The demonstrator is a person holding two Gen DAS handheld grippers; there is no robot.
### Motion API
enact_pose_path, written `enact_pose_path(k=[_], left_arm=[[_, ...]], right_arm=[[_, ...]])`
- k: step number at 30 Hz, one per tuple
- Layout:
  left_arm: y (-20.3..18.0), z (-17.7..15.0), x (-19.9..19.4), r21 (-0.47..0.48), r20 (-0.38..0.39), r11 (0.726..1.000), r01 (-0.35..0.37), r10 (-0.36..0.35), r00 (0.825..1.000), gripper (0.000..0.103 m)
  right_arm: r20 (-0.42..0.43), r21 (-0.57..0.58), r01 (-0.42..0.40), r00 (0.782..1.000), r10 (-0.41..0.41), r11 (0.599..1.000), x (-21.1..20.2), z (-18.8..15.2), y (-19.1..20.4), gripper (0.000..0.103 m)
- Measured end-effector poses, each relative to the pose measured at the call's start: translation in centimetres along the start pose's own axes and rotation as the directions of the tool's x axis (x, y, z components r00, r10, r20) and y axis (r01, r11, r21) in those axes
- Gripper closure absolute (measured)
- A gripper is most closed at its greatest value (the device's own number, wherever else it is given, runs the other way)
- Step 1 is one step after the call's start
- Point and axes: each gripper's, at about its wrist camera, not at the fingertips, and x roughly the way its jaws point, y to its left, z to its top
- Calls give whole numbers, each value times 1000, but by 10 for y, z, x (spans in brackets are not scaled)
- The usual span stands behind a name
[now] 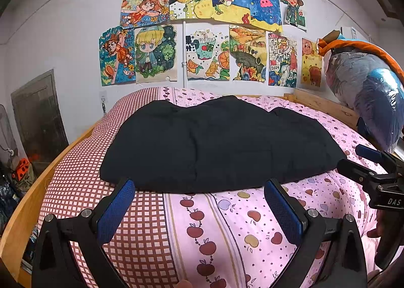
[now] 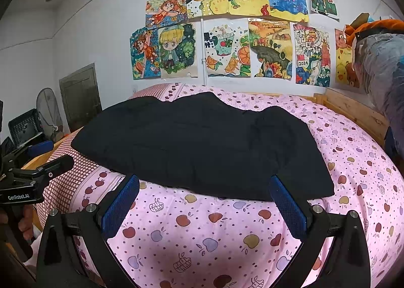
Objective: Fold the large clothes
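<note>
A large black garment [image 1: 214, 144] lies spread flat on the pink apple-print bed cover [image 1: 222, 227]; it also shows in the right wrist view [image 2: 202, 146]. My left gripper [image 1: 199, 209] is open and empty, hovering just short of the garment's near edge. My right gripper [image 2: 204, 207] is open and empty, just short of the near edge further right. Each gripper shows at the side of the other's view: the right gripper [image 1: 363, 169] and the left gripper [image 2: 43, 159].
A red-checked strip [image 1: 83, 187] of bedding runs along the left. A wooden bed frame [image 1: 325, 106] edges the bed. A plastic-wrapped bundle [image 1: 366, 91] sits at the right. Drawings [image 1: 207, 32] cover the wall. A fan [image 2: 48, 108] and crate [image 2: 24, 126] stand left.
</note>
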Motion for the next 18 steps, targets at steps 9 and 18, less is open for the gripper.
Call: enact_pose_path(k=[9, 18], left_arm=[[-1, -4, 1, 2, -10, 1000, 8, -8, 1000, 0], [3, -6, 4, 2, -33, 1000, 6, -6, 999, 0]], right_arm=[[-3, 3, 3, 1000, -3, 1000, 0, 0, -1, 2], [-3, 3, 5, 1000, -5, 1000, -1, 0, 0, 2]])
